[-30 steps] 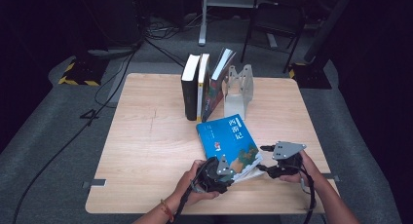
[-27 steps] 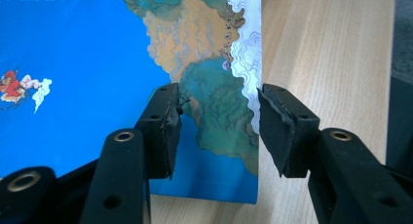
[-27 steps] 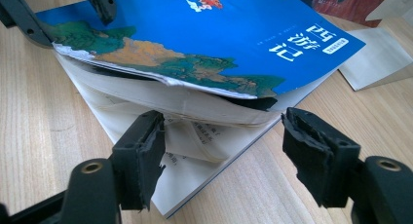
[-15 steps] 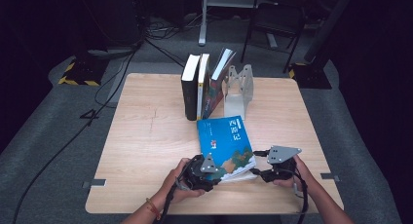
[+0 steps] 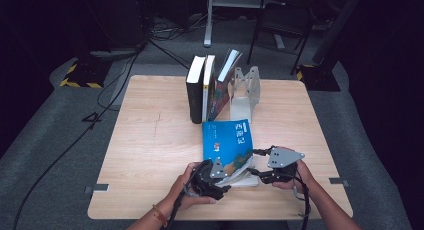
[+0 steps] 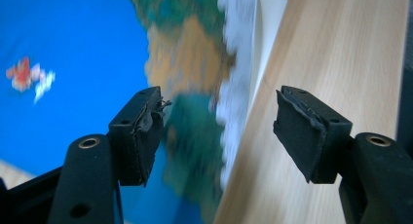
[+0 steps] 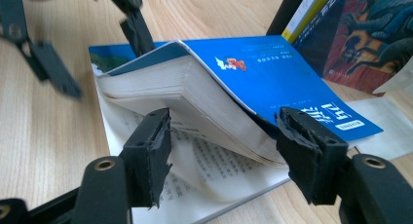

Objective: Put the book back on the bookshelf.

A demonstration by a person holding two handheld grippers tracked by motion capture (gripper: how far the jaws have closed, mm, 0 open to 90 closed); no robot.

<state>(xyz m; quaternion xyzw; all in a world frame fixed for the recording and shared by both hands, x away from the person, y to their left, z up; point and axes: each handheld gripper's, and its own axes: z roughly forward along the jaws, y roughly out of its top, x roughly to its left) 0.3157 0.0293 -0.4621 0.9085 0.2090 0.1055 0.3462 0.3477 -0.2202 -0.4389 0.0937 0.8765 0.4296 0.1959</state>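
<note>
A blue paperback [image 5: 227,140] lies on the wooden table [image 5: 150,140], its near end raised off the lower pages. In the left gripper view the book's cover [image 6: 73,48] is blurred. My left gripper [image 5: 226,174] [image 6: 219,136] is at the near corner; its jaws have just been opening, and they straddle the page edge without pressing. From the right, my right gripper [image 5: 256,163] [image 7: 226,151] has been closing slightly. It stands open around the lifted block of the book [image 7: 263,68], one pad under the pages, the other beside the cover. The left gripper [image 7: 95,53] appears beyond the book.
Two upright books [image 5: 201,87] and a leaning one [image 5: 222,85] stand at the table's back against a metal bookend [image 5: 245,92]. The leaning book's dark cover [image 7: 370,34] is just beyond the blue book. Bare wood lies left of the book. Cables cross the floor on the left.
The left gripper's jaws have widened at the book's near corner. The right gripper has edged left onto the book's lifted side. The book lies straighter than a second ago.
</note>
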